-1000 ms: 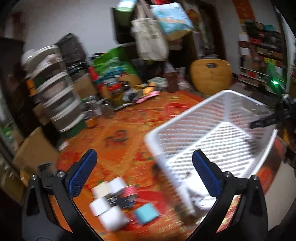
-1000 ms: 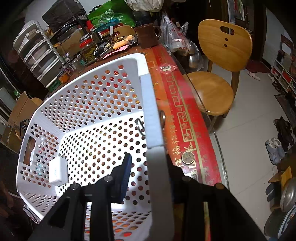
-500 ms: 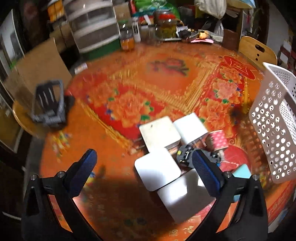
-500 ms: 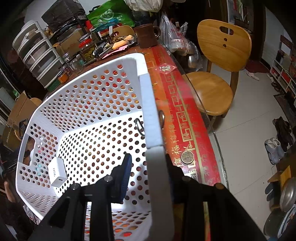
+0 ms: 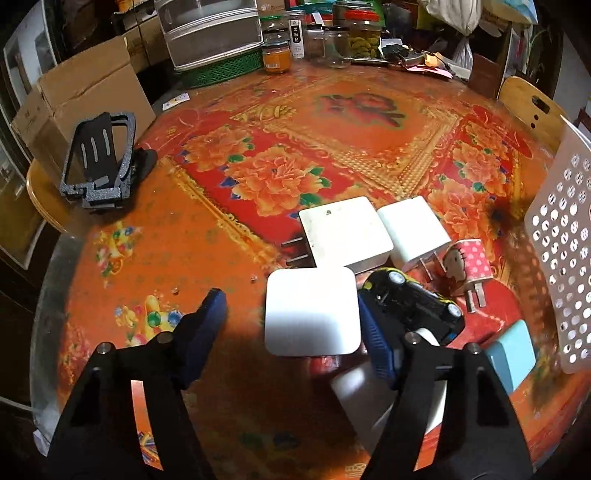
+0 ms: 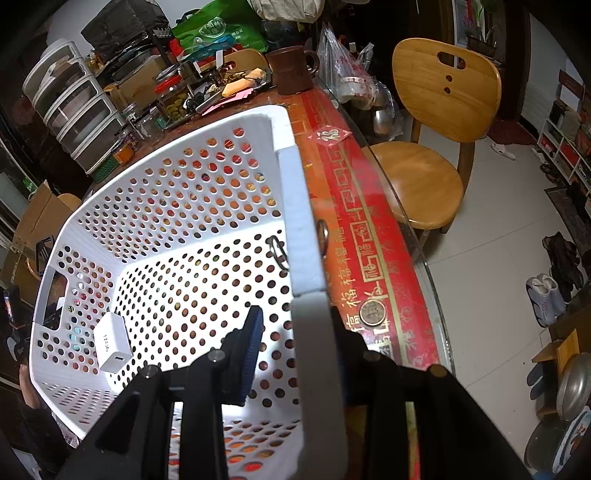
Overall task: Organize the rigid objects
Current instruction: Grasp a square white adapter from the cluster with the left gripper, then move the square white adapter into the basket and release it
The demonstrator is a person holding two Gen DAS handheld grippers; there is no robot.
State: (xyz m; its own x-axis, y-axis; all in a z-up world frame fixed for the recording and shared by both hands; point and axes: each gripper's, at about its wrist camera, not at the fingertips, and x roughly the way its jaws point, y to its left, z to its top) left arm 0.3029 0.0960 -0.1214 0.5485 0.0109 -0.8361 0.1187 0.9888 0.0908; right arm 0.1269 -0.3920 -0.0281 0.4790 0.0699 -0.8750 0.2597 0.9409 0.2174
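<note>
Straddling a white charger (image 5: 312, 312), left gripper (image 5: 291, 314) jaws have just been closing, left pad not touching. Right gripper (image 6: 295, 332) jaws clamp the basket (image 6: 299, 221) rim.

I am looking into a lived-in home dining room. The round surface (image 5: 122, 266) wears a red and orange flowered cloth under glass, with pickle jars (image 5: 364, 38) and plastic drawers (image 5: 210, 31) crowding the upper frame. At right stand a wooden chair (image 6: 436, 122), shoes (image 6: 546, 291) on pale floor tiles, and metal pans (image 6: 574, 386).
</note>
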